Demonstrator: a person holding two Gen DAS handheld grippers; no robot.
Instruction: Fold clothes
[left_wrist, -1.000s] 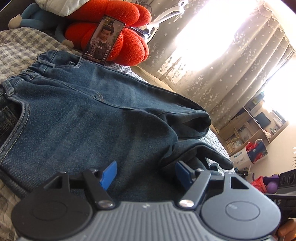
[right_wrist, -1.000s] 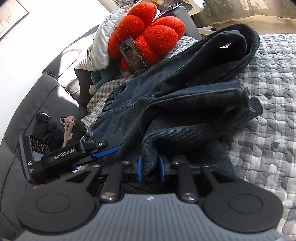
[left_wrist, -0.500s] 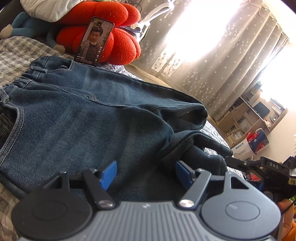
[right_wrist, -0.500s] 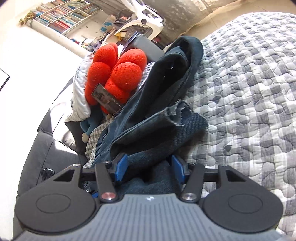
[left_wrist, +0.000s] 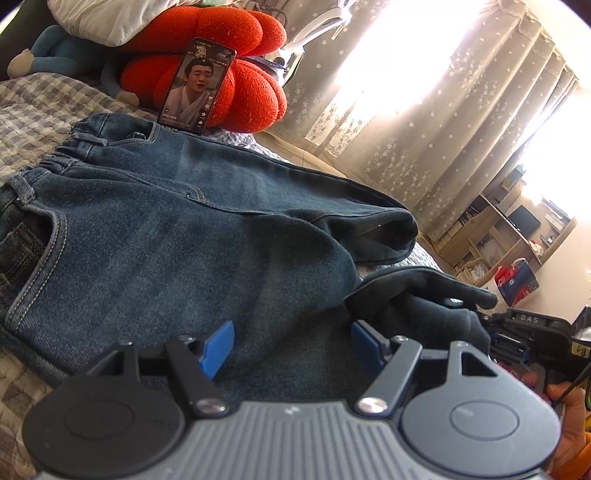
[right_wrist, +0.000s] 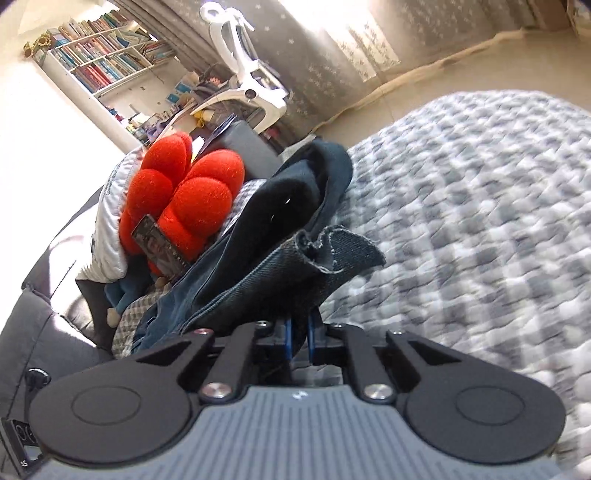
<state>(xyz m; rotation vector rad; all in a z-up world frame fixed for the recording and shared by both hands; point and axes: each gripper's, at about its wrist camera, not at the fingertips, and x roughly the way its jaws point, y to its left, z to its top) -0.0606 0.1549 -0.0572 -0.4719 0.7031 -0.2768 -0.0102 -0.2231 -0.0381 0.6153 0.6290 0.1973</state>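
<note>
Lying across the quilted bed (right_wrist: 480, 206), the dark blue jeans (left_wrist: 177, 243) spread with the elastic waistband toward the far left of the left wrist view and the legs running off to the right. The left tongs (left_wrist: 291, 345) hover low over the thigh area, their 2 blue pads wide apart with bare denim between them and nothing gripped. The right tongs (right_wrist: 299, 334) are drawn together on a bunched piece of the jeans leg, the blue pads nearly meeting with dark cloth pinched between; the frayed hem (right_wrist: 336, 251) stands up just beyond them, lifted off the quilt. In the left wrist view the right tool's black body shows at the right edge, with part of a hand (left_wrist: 569, 417) below it. Beyond the waistband a phone (left_wrist: 195, 85) leans upright against a red pumpkin-shaped cushion (left_wrist: 236, 74), its screen lit. A white pillow (right_wrist: 109, 221) lies against the cushion. Curtains (left_wrist: 424, 122) glow with daylight behind, and a bookshelf (right_wrist: 99, 62) stands by the far wall.
</note>
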